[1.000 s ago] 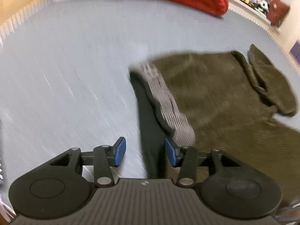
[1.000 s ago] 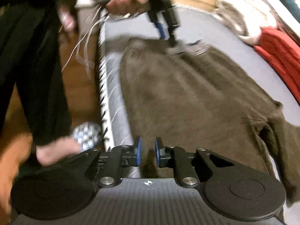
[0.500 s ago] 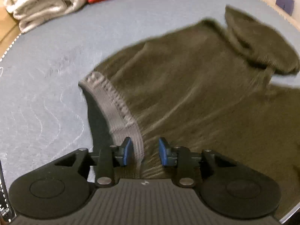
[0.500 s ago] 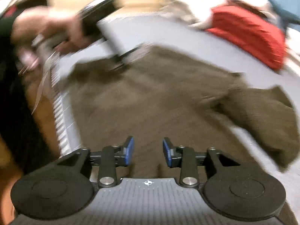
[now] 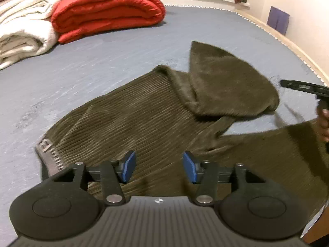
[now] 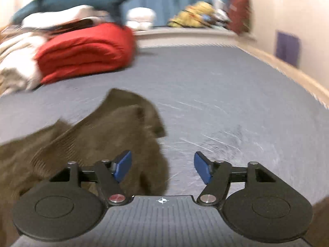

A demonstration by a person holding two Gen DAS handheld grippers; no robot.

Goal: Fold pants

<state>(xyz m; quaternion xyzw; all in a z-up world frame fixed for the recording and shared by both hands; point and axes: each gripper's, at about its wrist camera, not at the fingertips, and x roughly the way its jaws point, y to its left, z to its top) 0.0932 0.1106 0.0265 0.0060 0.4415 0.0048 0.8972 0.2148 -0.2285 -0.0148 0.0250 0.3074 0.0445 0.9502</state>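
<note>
On the grey bed [image 5: 123, 61], at about nine to ten o'clock in my left camera, a cream blanket [image 5: 22, 30] lies folded, and just beside it at eleven o'clock sits a folded red quilt [image 5: 107, 10]. The brown ribbed pants [image 5: 144, 119] spread across the middle of that view, the grey waistband [image 5: 49, 156] at eight o'clock and one leg doubled back on itself toward one o'clock. My left gripper [image 5: 159, 166] hangs over the fabric near the waist with its blue pads [image 5: 128, 165] spread apart and nothing between them. At three o'clock my right hand [image 5: 323, 123] shows at the frame edge, holding the other tool.

In my right camera the red quilt [image 6: 82, 51] sits at ten o'clock with a blue plush shark [image 6: 72, 1] lying on the pile behind it. The pants [image 6: 98, 140] fill the eight o'clock side. My right gripper [image 6: 163, 167] is wide open and empty, its left pad over the cloth's edge, its right pad over bare bed [image 6: 226, 103].
</note>
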